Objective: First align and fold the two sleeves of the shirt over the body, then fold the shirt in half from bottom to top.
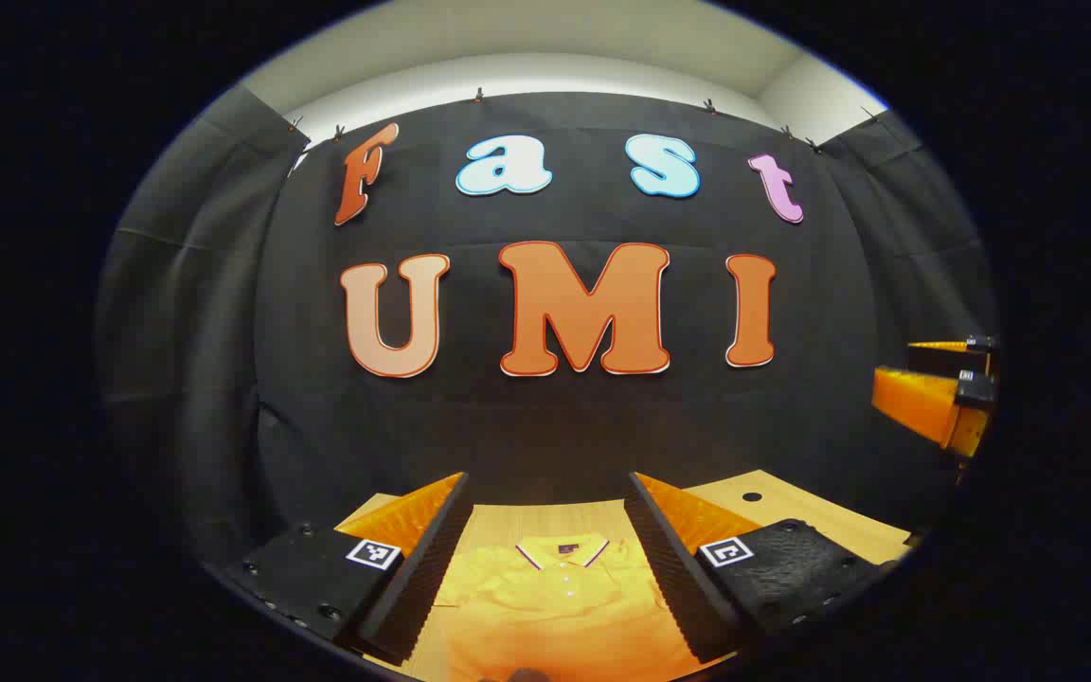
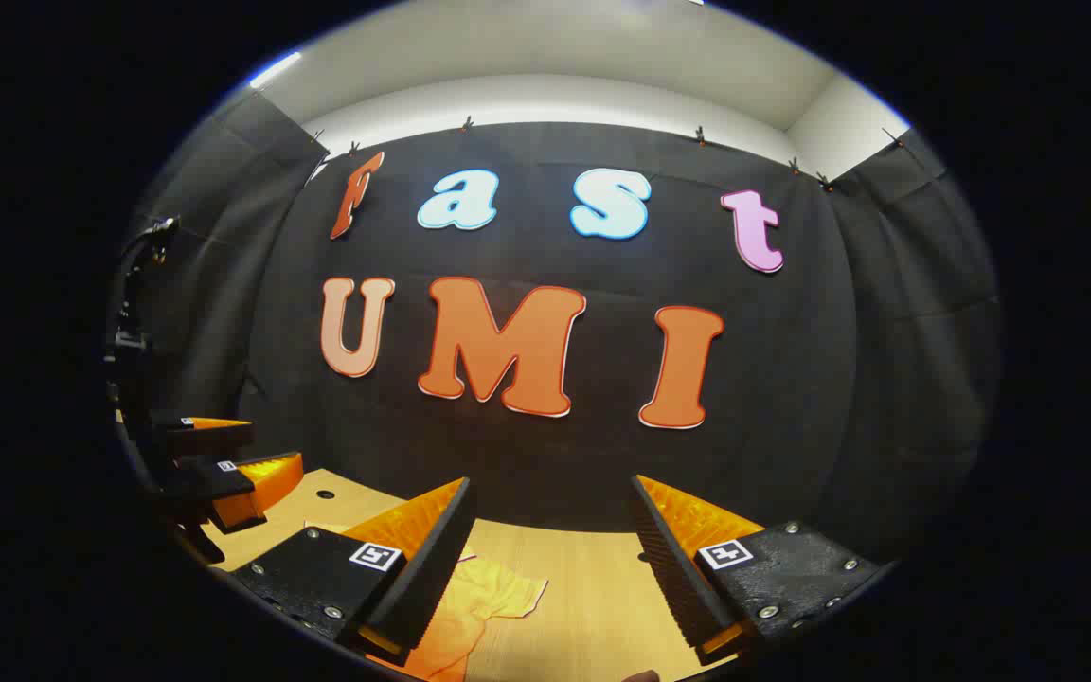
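A yellow polo shirt lies flat on the wooden table, its collar and button placket toward the far wall. My left gripper hangs open above the shirt's chest, nothing between its fingers. At the right edge of the left gripper view the right gripper shows, held off to the side. In the right gripper view one sleeve of the shirt lies spread on the table. My right gripper is open above the table, just right of that sleeve. The left gripper shows at the far left there.
The black cloth wall stands close behind the table's far edge. A small round hole marks the tabletop to the right of the collar, and another hole shows near the left in the right gripper view.
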`<state>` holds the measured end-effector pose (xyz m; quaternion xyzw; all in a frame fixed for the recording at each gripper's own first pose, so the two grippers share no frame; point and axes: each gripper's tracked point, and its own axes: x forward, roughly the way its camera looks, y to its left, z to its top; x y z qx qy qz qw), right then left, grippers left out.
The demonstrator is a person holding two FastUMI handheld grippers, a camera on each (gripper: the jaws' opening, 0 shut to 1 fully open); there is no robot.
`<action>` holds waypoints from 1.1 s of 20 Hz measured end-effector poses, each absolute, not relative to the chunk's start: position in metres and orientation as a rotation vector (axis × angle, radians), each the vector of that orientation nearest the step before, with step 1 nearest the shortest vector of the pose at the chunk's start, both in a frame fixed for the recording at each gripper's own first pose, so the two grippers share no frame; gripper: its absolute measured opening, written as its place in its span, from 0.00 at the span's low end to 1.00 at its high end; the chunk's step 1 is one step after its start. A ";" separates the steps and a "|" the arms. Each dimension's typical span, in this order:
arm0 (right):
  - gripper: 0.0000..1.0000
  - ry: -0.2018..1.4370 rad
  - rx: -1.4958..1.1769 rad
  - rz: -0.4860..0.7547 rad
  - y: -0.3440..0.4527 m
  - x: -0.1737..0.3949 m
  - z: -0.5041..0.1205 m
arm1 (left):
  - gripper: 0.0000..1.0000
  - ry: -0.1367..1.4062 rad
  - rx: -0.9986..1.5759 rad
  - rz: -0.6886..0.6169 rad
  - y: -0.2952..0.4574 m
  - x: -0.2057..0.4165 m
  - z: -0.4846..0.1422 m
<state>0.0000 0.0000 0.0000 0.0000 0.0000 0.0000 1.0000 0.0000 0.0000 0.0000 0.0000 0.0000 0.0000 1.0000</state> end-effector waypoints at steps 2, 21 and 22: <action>0.98 0.018 0.025 0.035 0.016 0.003 -0.007 | 0.99 0.005 -0.005 0.013 0.010 -0.001 -0.002; 0.98 0.076 0.046 0.164 0.087 0.048 -0.021 | 0.98 0.026 0.019 0.009 0.032 0.012 -0.009; 0.98 0.080 0.048 0.166 0.089 0.050 -0.022 | 0.98 0.031 0.016 0.005 0.032 0.015 -0.011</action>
